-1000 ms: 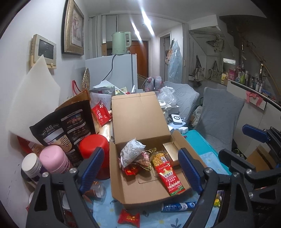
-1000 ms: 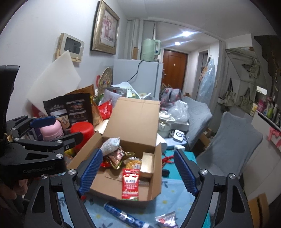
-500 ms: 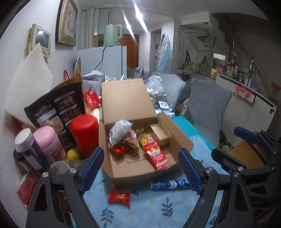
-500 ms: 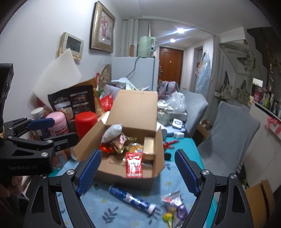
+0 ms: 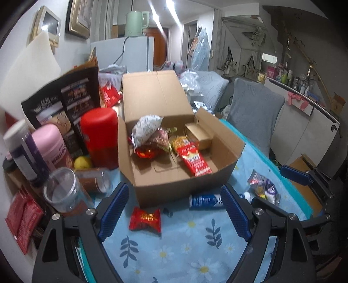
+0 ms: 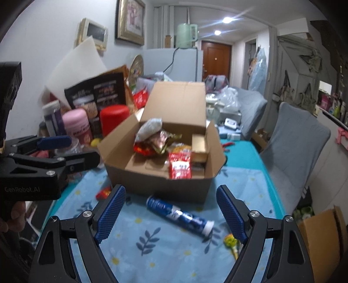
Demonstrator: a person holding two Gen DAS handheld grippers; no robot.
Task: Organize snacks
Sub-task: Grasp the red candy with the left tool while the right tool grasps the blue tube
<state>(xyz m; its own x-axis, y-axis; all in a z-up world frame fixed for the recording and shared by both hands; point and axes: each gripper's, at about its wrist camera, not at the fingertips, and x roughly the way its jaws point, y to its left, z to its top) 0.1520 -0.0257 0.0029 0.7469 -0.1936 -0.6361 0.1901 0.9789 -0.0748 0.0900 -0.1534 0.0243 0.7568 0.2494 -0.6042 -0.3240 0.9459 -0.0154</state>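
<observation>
My two fisheye views bend hard into black corners, ceiling lights (image 6: 226, 20) flare with streaks, indoor light even and cool, motion blur smears my cardboard box (image 6: 161, 174) and blue tube (image 6: 178, 214), soft shadows under them.

Your left wrist view looks forward and down along its fingers from the table's near left, close to the box (image 5: 174, 152). Your right wrist view does likewise from the near right, facing the same far wall. Both share the box, the blue tube (image 6: 178, 213), the red packet (image 5: 145, 221) and the flowered cloth (image 6: 165, 243); each sees the other gripper at its edge.
</observation>
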